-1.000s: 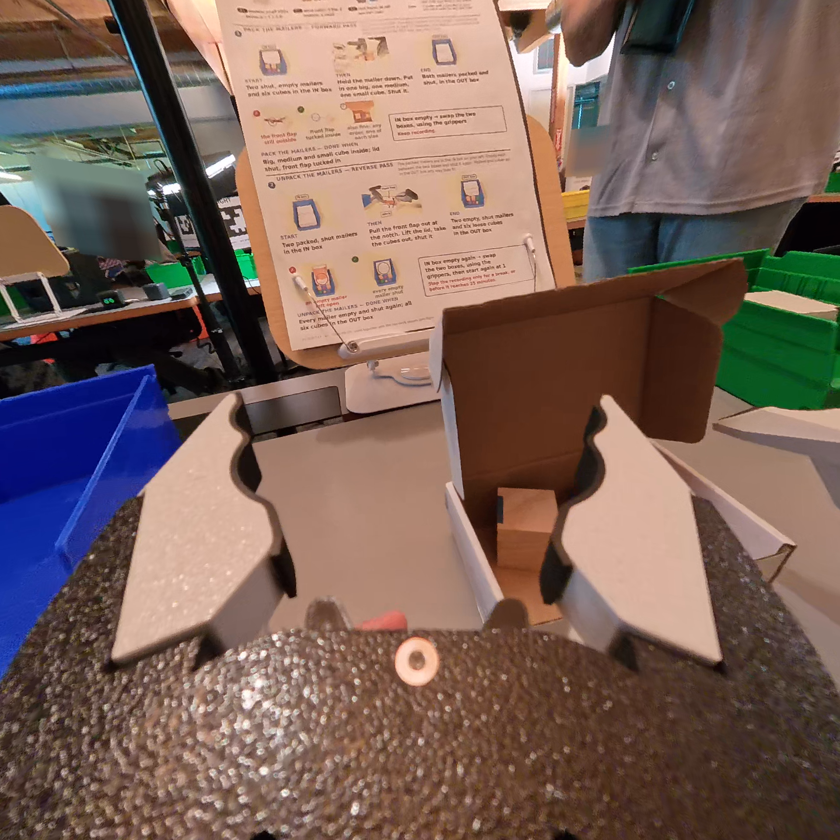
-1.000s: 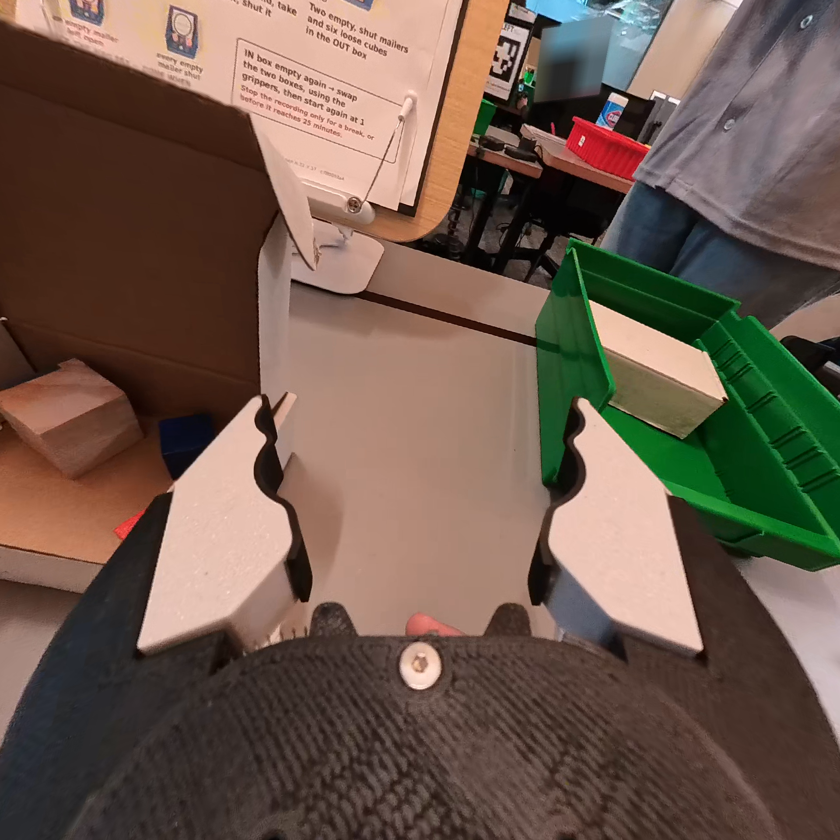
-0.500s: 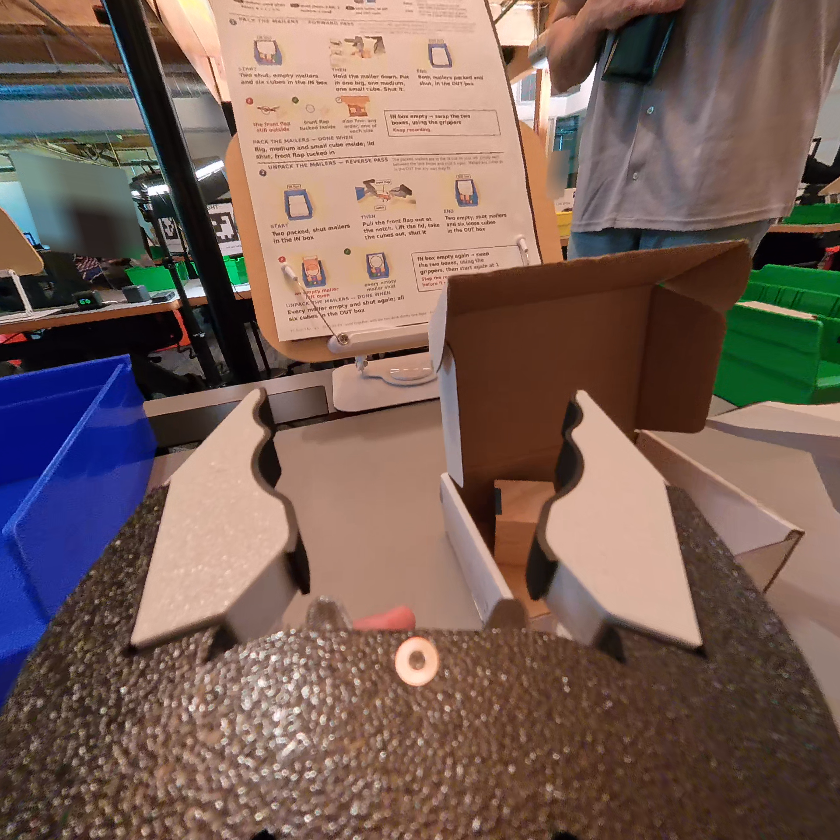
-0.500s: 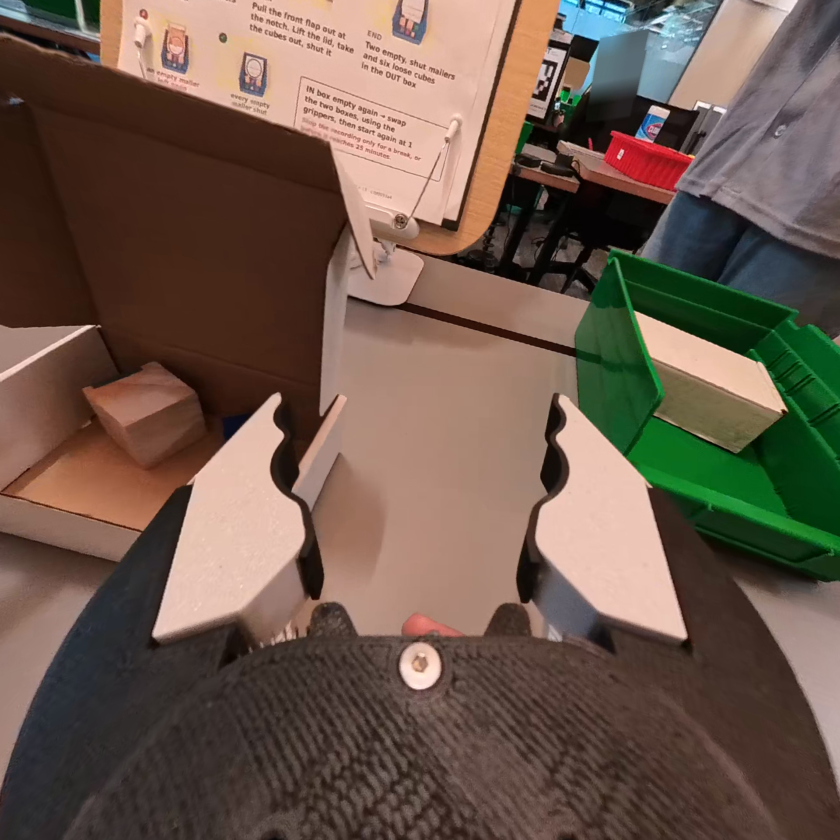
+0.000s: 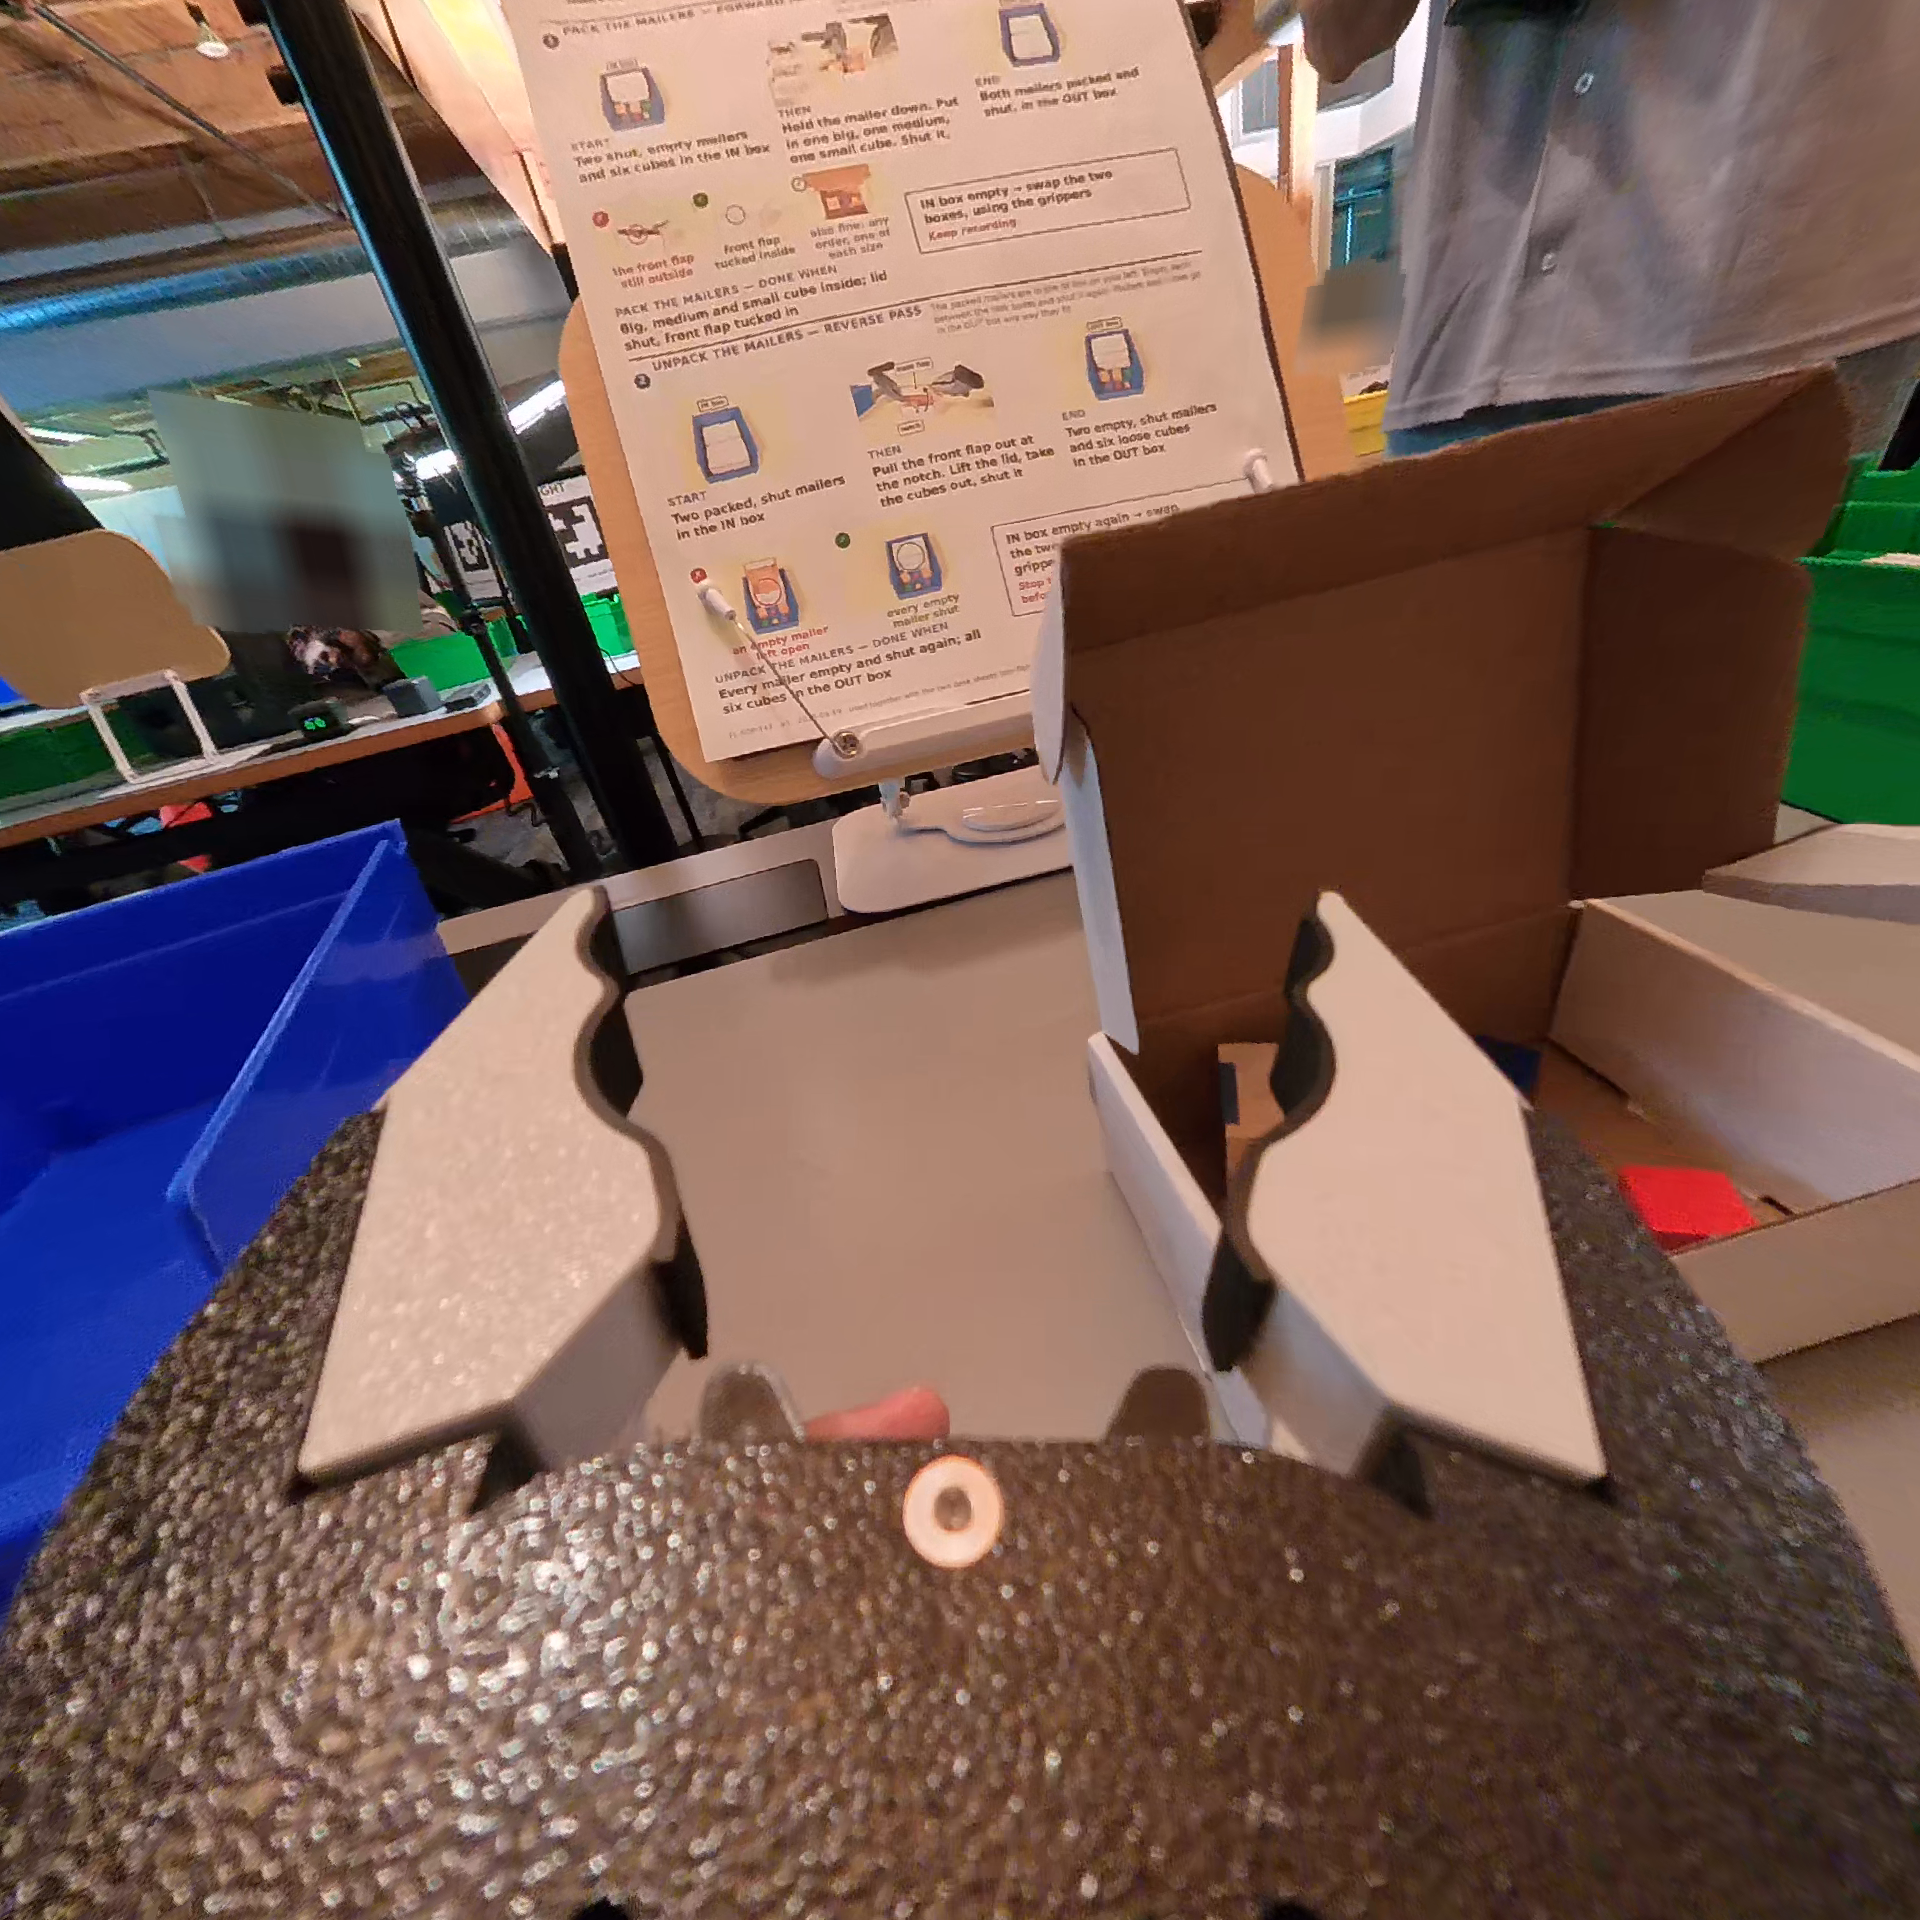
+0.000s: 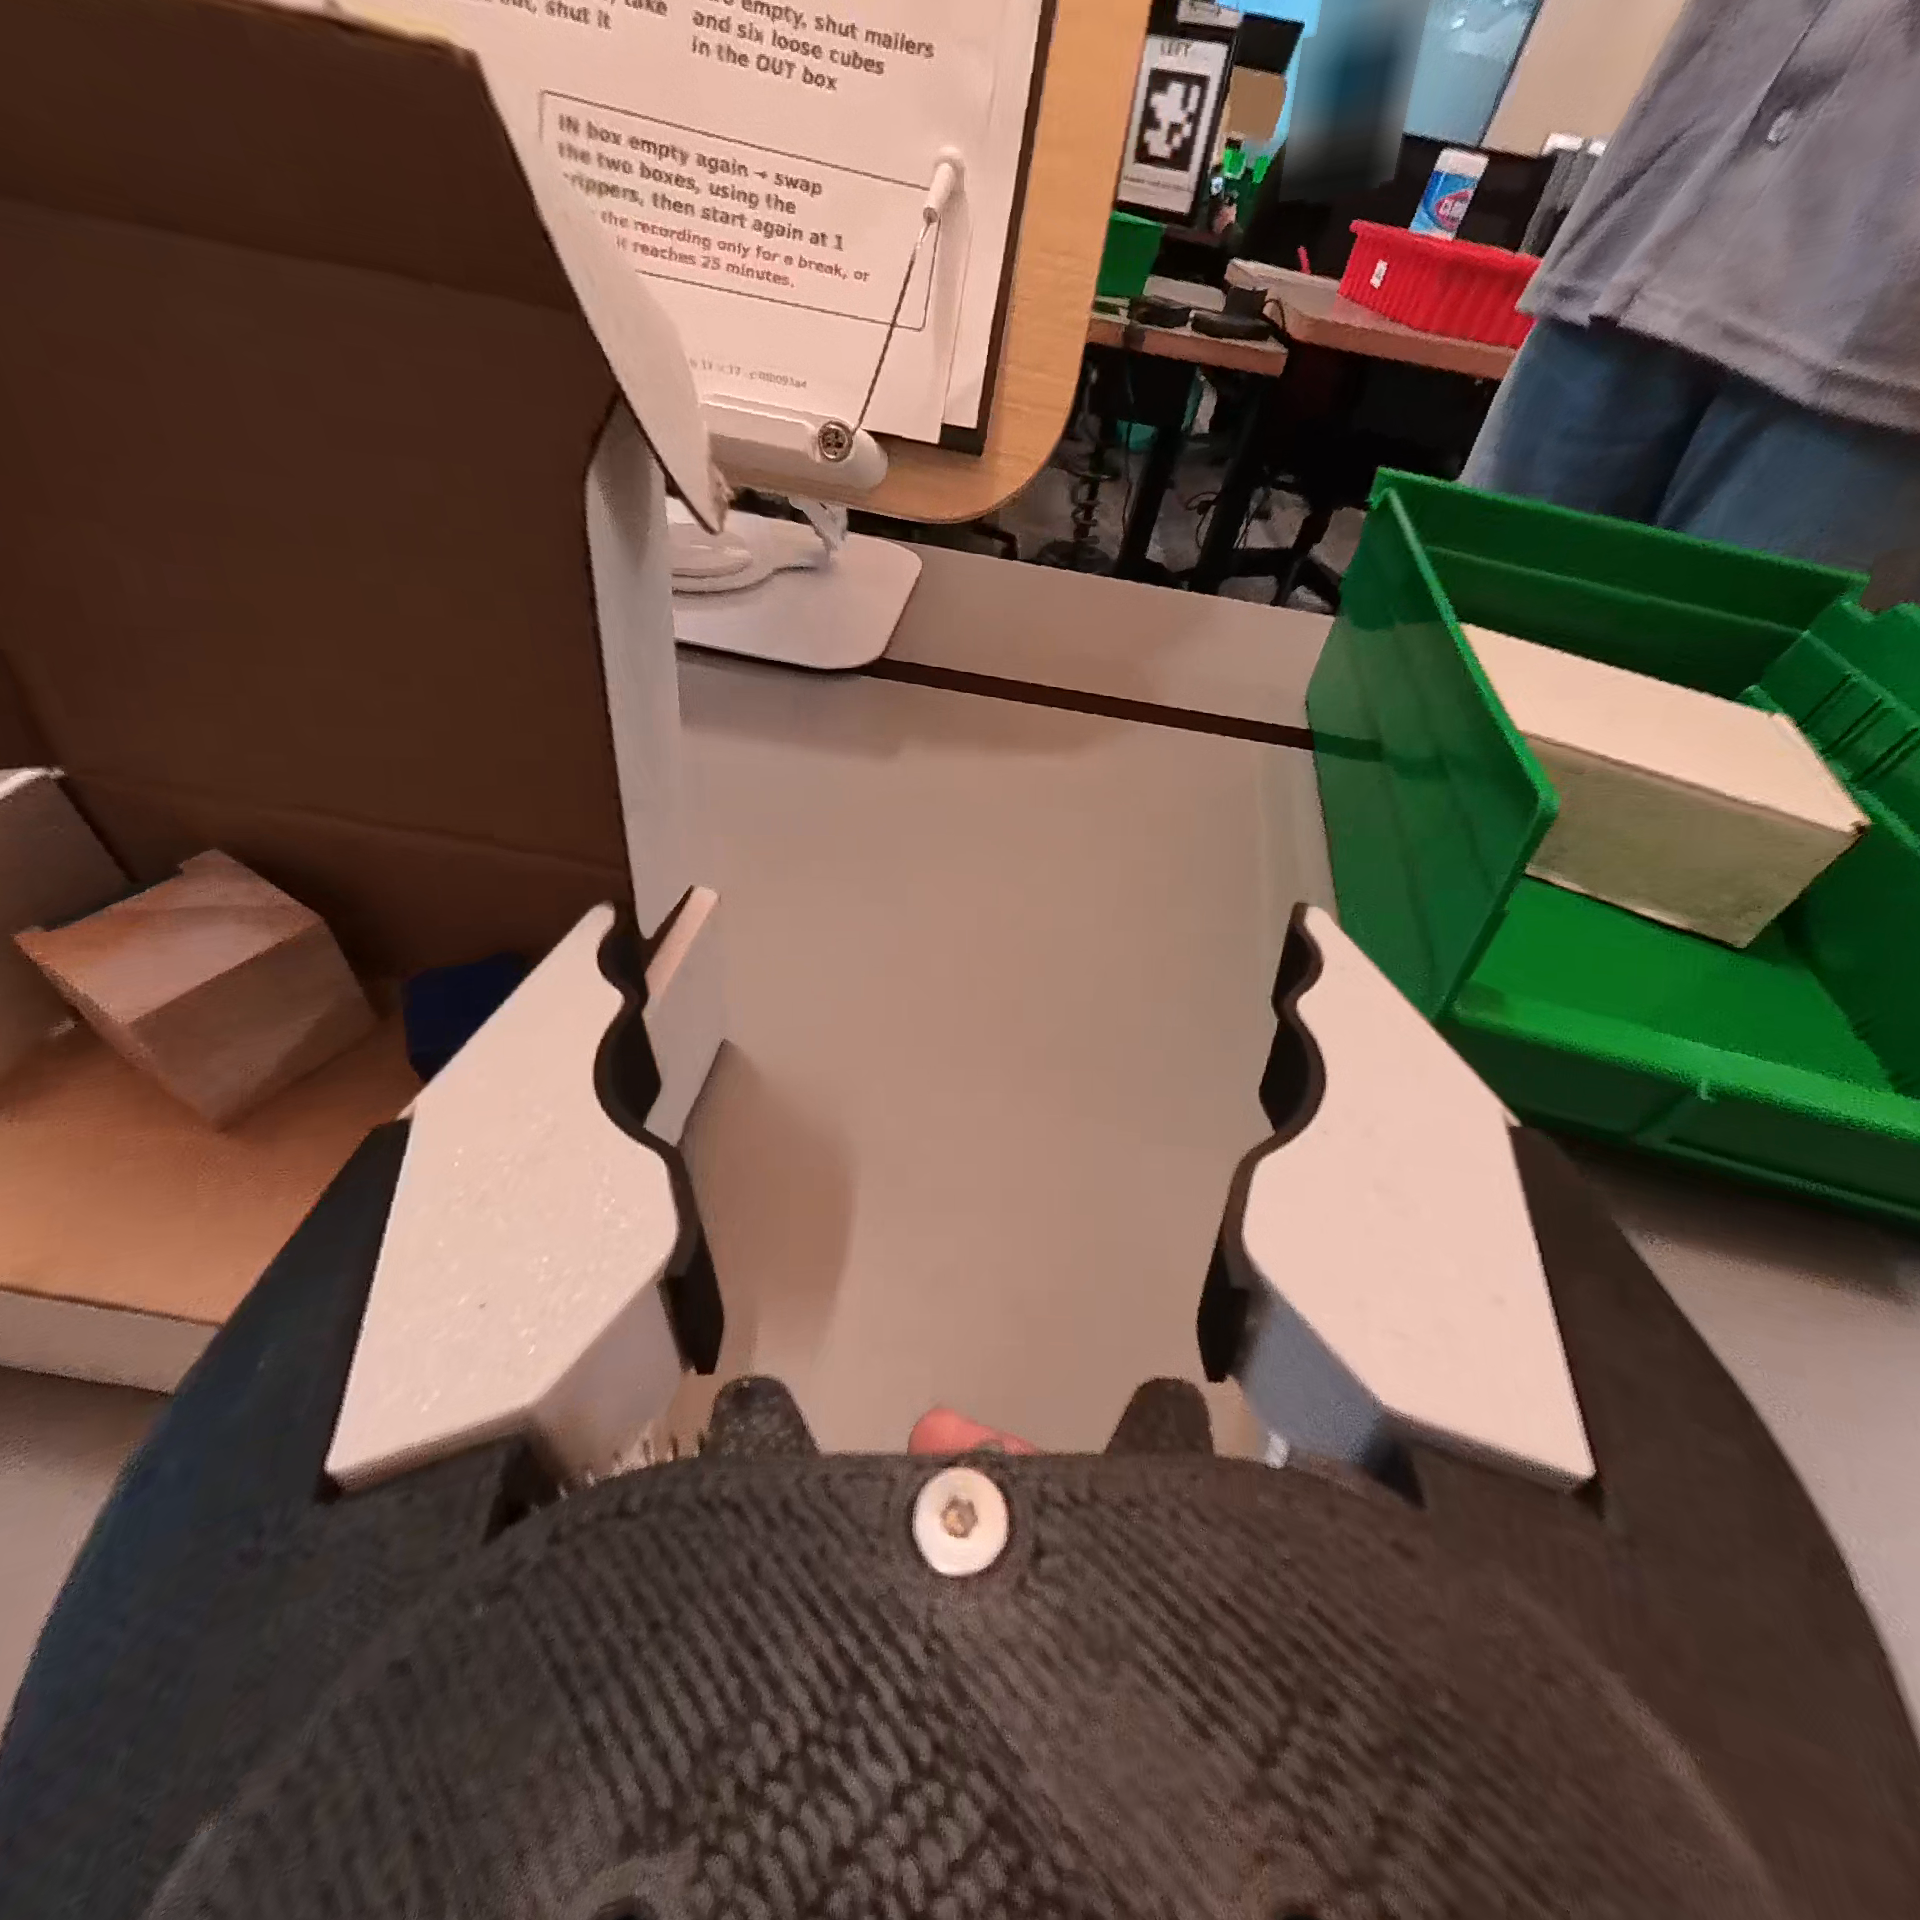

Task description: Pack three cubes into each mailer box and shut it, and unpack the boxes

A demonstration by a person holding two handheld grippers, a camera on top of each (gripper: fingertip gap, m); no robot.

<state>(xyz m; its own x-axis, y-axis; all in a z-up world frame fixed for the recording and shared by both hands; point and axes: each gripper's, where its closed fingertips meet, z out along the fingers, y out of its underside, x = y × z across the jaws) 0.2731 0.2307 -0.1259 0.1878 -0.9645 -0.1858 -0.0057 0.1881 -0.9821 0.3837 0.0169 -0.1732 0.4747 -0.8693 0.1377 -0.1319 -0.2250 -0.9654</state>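
Observation:
An open mailer box (image 5: pixel 1434 748) stands on the grey table with its lid upright; it also shows in the right wrist view (image 6: pixel 301 582). Inside lie a wooden cube (image 6: pixel 197 982), a small blue cube (image 6: pixel 457 1003) and a red cube (image 5: pixel 1683 1203). My left gripper (image 5: pixel 951 1023) is open and empty, with the box's left wall (image 5: pixel 1153 1143) between its fingers. My right gripper (image 6: pixel 961 997) is open and empty, with the box's right wall (image 6: pixel 681 997) just inside its left finger. A shut white mailer box (image 6: pixel 1652 800) lies in the green bin (image 6: pixel 1455 790).
A blue bin (image 5: pixel 187 1060) stands at the left. An instruction sheet on a stand (image 5: pixel 883 395) is behind the box. A person (image 5: pixel 1662 187) stands behind the table at the right. Bare table lies between the open box and the green bin.
Both grippers stayed open. The left gripper drew back and shifted, so the red cube and the box's right side came into view. The right gripper moved in closer along the box's right wall.

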